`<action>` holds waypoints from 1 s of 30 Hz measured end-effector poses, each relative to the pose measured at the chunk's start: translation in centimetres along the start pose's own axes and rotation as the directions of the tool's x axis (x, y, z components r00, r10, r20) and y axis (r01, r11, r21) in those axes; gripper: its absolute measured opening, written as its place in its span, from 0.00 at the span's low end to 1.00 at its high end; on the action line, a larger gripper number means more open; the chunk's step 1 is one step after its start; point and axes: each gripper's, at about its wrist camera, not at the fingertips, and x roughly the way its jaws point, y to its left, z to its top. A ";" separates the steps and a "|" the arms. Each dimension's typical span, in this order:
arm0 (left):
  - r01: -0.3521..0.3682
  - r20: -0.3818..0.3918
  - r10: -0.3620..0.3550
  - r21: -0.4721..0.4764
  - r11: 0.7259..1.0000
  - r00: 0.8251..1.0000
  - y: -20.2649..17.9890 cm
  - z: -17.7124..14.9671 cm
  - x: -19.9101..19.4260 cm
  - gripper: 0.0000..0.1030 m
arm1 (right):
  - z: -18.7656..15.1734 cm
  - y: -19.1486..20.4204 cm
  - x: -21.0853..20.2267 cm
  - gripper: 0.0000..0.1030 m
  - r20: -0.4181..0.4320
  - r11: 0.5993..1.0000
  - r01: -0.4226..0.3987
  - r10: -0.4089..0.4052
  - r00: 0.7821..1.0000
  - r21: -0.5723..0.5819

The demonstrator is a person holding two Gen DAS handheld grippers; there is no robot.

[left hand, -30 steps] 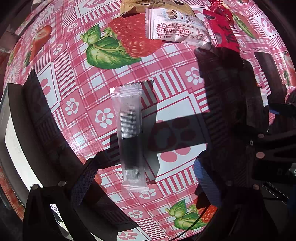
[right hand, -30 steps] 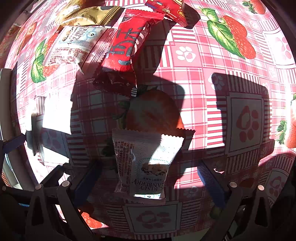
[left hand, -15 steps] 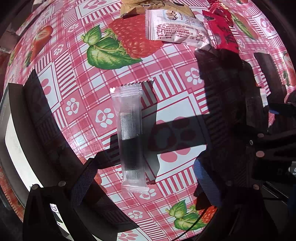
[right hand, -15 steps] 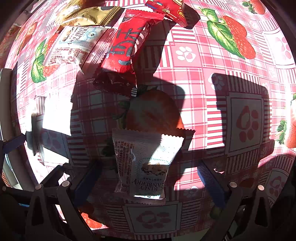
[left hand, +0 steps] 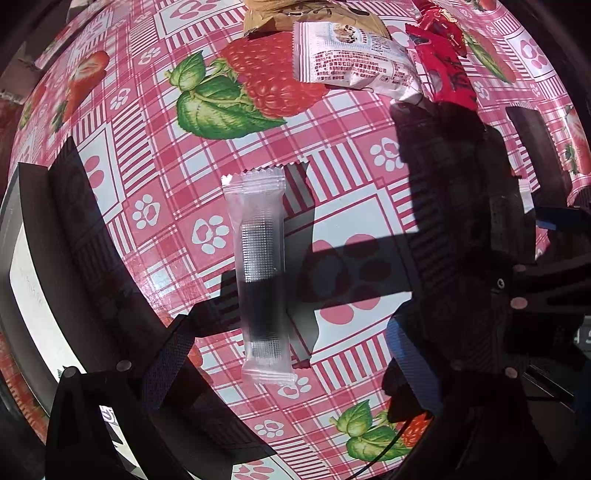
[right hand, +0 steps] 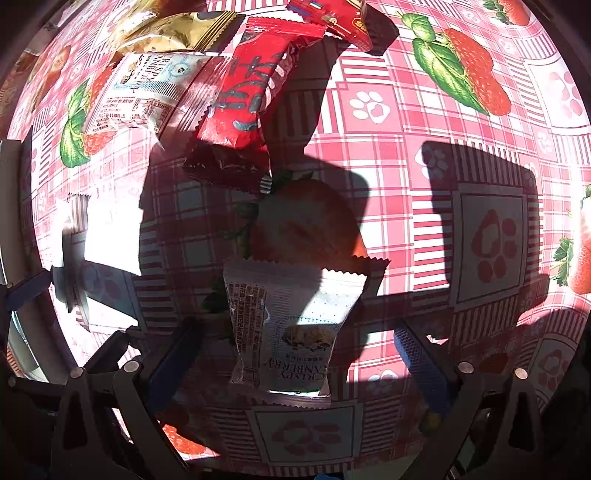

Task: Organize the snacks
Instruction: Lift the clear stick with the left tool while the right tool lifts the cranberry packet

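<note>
A clear-wrapped dark snack bar (left hand: 260, 273) lies on the strawberry-print tablecloth, between the open fingers of my left gripper (left hand: 288, 339), which is empty. A white Crispy Cranberry packet (right hand: 291, 328) lies flat between the open fingers of my right gripper (right hand: 299, 354), also empty. Farther off lie a second white cranberry packet (right hand: 140, 96), also in the left wrist view (left hand: 351, 59), a red packet (right hand: 251, 96), a gold packet (right hand: 166, 33) and another red packet (right hand: 328, 14).
A dark-rimmed tray or box (left hand: 26, 266) with a white inside sits at the table's left edge. The right gripper's dark body (left hand: 535, 280) stands to the right in the left wrist view. Hard shadows cross the cloth.
</note>
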 end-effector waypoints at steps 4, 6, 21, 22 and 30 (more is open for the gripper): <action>0.001 -0.031 -0.002 -0.011 1.000 1.000 0.1 0.4 0.1 1.00 | 0.8 0.1 -0.1 1.00 -0.017 1.000 0.000 0.000 1.000 0.002; 0.005 -0.032 -0.005 -0.013 1.000 0.999 0.2 0.5 0.0 0.97 | 1.3 0.1 0.0 1.00 -0.045 1.000 -0.001 0.002 0.999 0.010; 0.119 0.067 -0.114 -0.087 0.989 0.991 5.0 2.0 -3.9 0.16 | 2.1 -0.3 -3.3 0.40 0.012 0.994 -0.109 0.109 0.994 0.012; 0.129 0.077 -0.123 -0.087 0.988 0.989 5.5 1.8 -4.3 0.16 | 2.2 -0.2 -3.7 0.40 0.019 0.992 -0.126 0.125 0.992 0.013; 0.160 0.143 -0.144 -0.105 0.982 0.979 8.5 1.3 -7.2 0.16 | 4.5 3.2 -6.5 0.40 0.052 0.983 -0.181 0.182 0.982 -0.037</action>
